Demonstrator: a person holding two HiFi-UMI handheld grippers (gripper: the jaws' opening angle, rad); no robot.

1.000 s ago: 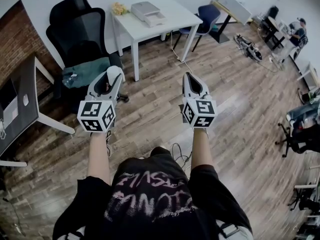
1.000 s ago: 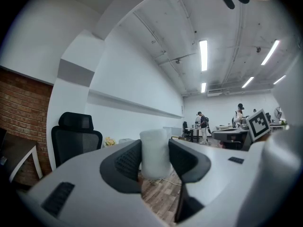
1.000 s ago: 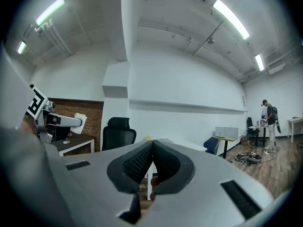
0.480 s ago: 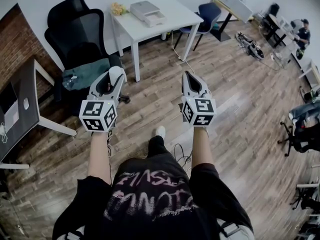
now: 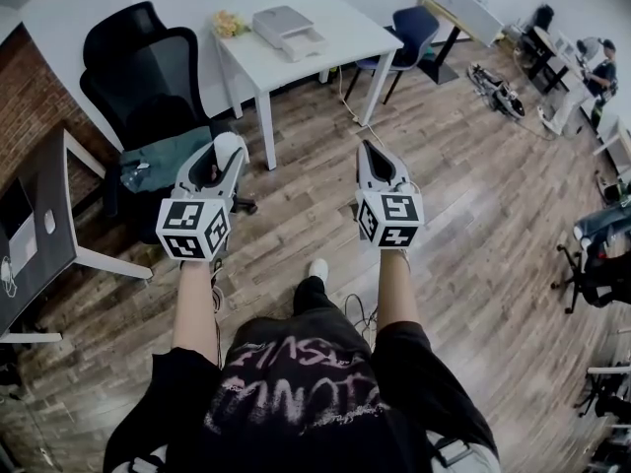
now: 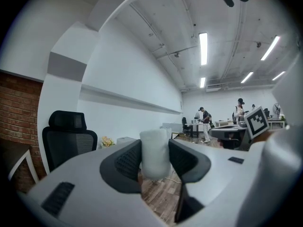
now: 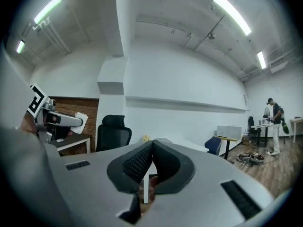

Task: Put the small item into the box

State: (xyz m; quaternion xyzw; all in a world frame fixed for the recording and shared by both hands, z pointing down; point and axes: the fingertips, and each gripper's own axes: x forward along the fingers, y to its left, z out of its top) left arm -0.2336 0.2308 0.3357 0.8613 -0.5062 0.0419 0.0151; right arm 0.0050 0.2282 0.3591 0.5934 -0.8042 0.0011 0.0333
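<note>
White small item (image 6: 155, 151) clamped btwn left gripper (image 5: 228, 150) jaws; right gripper (image 5: 368, 151) jaws pressed together, empty.

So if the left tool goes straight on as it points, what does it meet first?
Probably the white table, near the box on it; the left tool, shut on the small white item, points level there. Depth is unclear.

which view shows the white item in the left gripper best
Left gripper view: the white item fills the centre, pinched between the fingers. Head view shows only its top; right gripper view, a tiny white bit at far left.
</note>
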